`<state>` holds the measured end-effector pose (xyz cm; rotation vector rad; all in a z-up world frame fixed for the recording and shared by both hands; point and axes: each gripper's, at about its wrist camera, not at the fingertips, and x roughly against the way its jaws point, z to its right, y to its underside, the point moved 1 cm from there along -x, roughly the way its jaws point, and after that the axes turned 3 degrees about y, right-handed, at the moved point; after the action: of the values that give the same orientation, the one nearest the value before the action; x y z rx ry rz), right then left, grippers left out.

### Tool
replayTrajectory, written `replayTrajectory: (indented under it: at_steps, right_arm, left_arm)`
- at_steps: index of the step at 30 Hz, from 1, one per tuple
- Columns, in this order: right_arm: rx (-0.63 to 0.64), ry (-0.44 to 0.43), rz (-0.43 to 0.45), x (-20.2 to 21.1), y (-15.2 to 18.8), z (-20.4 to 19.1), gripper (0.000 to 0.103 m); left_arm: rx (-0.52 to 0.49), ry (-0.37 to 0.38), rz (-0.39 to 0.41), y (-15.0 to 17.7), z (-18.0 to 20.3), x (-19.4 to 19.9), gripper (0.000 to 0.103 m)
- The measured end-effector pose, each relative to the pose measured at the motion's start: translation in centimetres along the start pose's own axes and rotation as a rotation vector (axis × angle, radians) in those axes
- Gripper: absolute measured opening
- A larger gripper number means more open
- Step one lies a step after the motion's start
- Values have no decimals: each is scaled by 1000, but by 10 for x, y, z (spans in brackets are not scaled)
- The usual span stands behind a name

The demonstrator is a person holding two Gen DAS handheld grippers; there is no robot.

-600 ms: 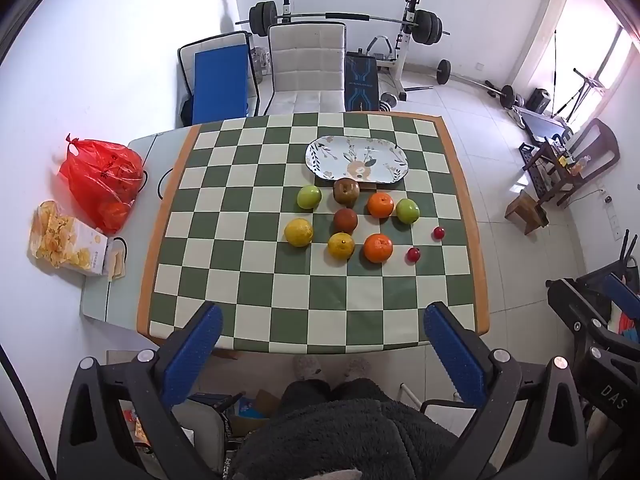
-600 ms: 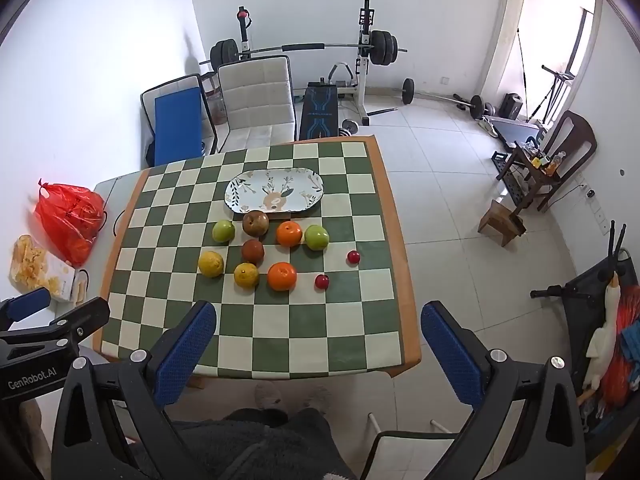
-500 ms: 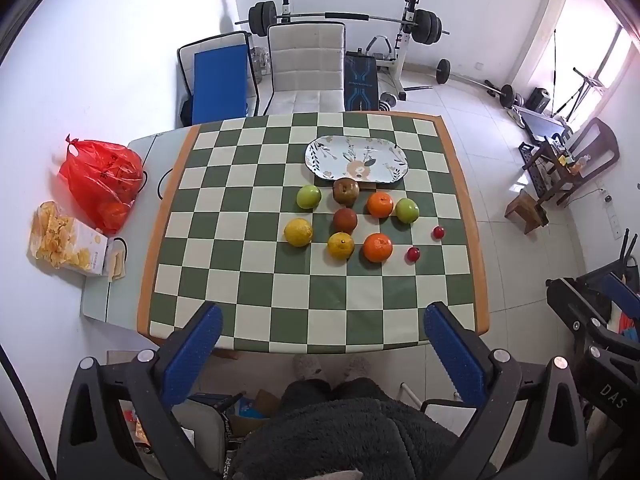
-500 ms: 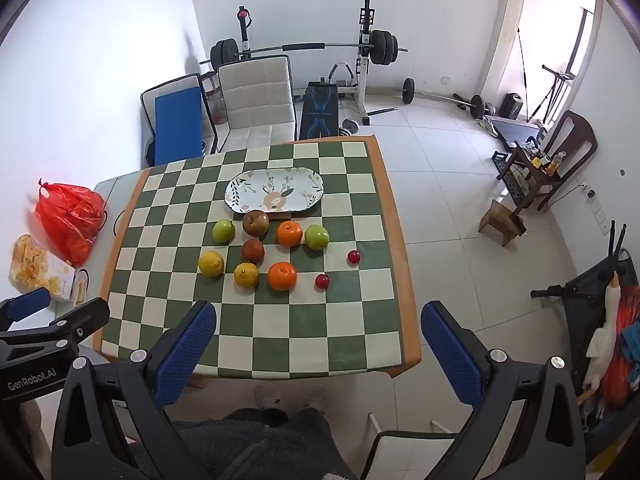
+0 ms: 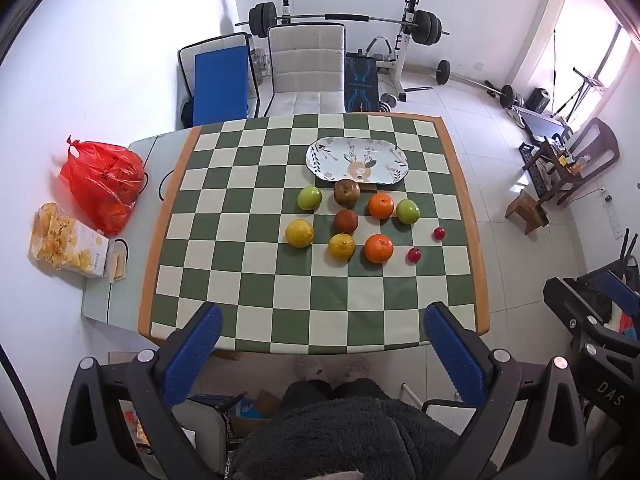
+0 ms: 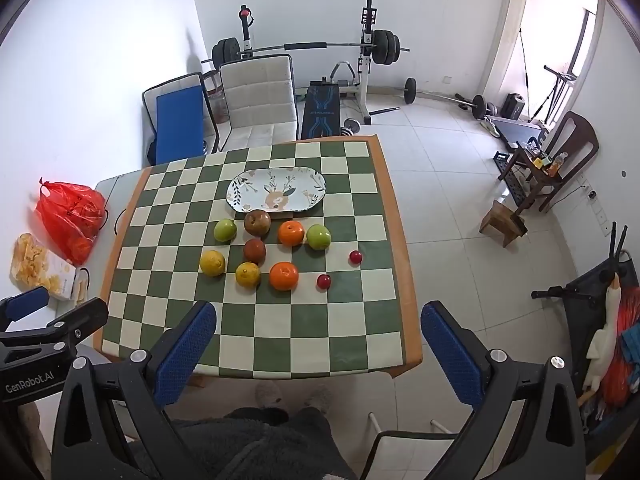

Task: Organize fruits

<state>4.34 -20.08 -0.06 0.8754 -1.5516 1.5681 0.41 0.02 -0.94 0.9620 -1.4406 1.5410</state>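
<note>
Fruits sit loose on the checkered counter (image 5: 256,304), ahead of both tongs and well apart from them. Nearest row: yellow citrus (image 5: 299,233), second yellow citrus (image 5: 341,246), orange (image 5: 378,248), small red fruit (image 5: 413,255). Behind: brown fruit (image 5: 346,221), another small red fruit (image 5: 439,233). Farther row: green apple (image 5: 309,198), brown apple (image 5: 347,191), second orange (image 5: 381,205), second green apple (image 5: 407,211). Deer-print plate (image 5: 332,151) lies beyond the fruit, bare, the brown apple just beside its near rim. Left tongs (image 5: 320,344) spread wide, gripping nothing, above the near counter edge. Right tongs (image 6: 318,344) also spread wide, nothing between the pads. Red plastic bag (image 5: 102,182) and snack box (image 5: 68,240) lie off to the left on a grey side surface.
</note>
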Motion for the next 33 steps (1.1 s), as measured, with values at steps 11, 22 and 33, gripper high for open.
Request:
replayTrajectory:
  at_steps: [11,22,33]
  right_arm:
    - [1,2,-2,4,1,-1,103]
    - [3,1,4,7,2,-2,103]
    - [3,0,5,9,2,-3,103]
  left_arm:
    - [-1,2,0,0,0,0,103]
    - [2,2,5,0,1,0,103]
    - [5,3,7,-5,4,3,103]
